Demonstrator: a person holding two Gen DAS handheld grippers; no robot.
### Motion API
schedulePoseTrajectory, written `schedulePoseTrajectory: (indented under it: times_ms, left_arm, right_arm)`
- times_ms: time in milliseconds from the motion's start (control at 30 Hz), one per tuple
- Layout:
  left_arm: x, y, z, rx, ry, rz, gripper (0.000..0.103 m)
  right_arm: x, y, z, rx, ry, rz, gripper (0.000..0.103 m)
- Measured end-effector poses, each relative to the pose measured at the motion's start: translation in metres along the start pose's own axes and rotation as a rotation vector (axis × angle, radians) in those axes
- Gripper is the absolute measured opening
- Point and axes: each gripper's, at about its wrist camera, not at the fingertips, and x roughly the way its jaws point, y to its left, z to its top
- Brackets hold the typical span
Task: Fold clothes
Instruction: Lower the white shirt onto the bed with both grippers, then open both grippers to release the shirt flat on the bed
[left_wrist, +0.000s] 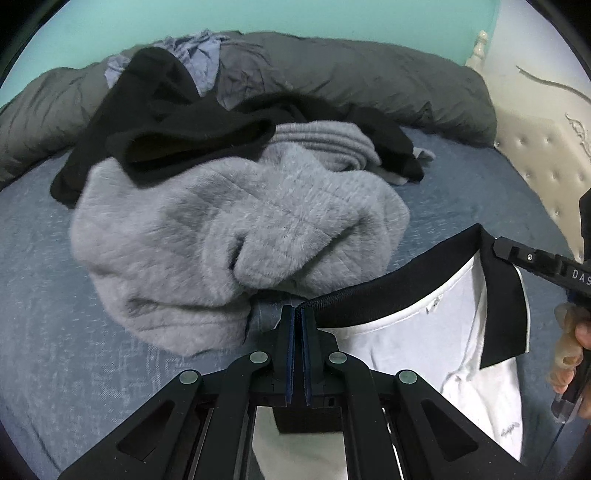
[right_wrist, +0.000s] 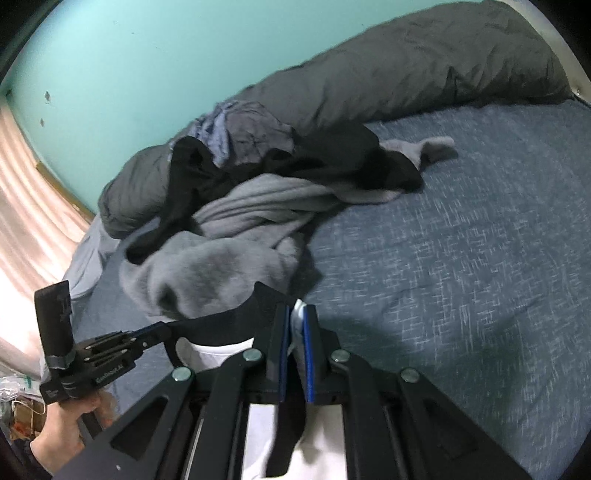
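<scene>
Over the blue bedsheet (left_wrist: 44, 258), in my left wrist view, my left gripper (left_wrist: 297, 314) is pinched together on one end of the black collar of the white polo shirt (left_wrist: 413, 332), right against the grey fleece (left_wrist: 236, 229); if I lift carelessly, I judge the fleece could drag along. In my right wrist view, my right gripper (right_wrist: 297, 314) clamps the collar's other end, so uneven pulling could slip it free.
</scene>
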Motion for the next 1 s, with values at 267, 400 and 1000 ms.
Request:
schedulePoseTrajectory:
  times_ms: [267,400,1000]
  left_arm:
    - [0.042,0.0,0.004,0.011,0.045,0.013,0.004]
    - [0.057,0.0,0.003,0.011,0.052,0.023,0.004]
    - [0.004,0.014,-0.027,-0.015,-0.02,-0.015,0.041]
  right_arm:
    - [0.043,-0.025,0.0,0.016,0.049,-0.056,0.007]
    - [0.06,-0.034,-0.004,0.014,0.082,-0.087,0.007]
    - [0.023,-0.044,-0.004,0.026,-0.02,-0.052,0.032]
